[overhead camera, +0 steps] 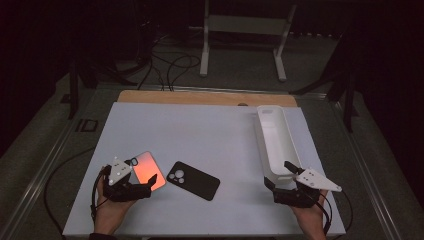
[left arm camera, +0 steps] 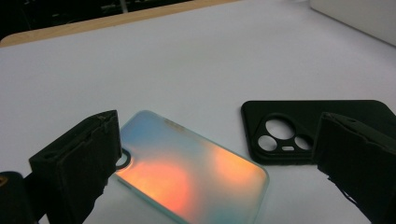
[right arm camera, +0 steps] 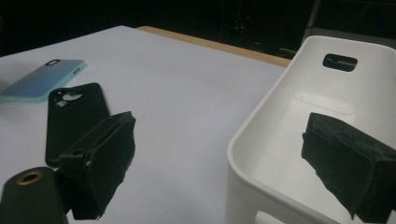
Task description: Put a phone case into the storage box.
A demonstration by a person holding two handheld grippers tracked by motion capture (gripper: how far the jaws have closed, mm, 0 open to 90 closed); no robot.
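White table (overhead camera: 210,135), empty white bin (overhead camera: 274,137)

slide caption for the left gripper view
Open left gripper poised over an iridescent phone case, black phone case beside it.

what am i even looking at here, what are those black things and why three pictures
A person sits at a table holding a hand-held gripper in each hand. The high view looks down from above: left gripper, right gripper. The other two pictures come from small cameras riding on each gripper, so the black blocks at the bottom are that gripper's own jaws.

On the table lie an orange-and-blue shimmering phone case, a black phone case beside it, and a long white bin on the right side.

Nothing is held. The left jaws stand open around the shimmering case; the right jaws stand open at the near end of the bin.
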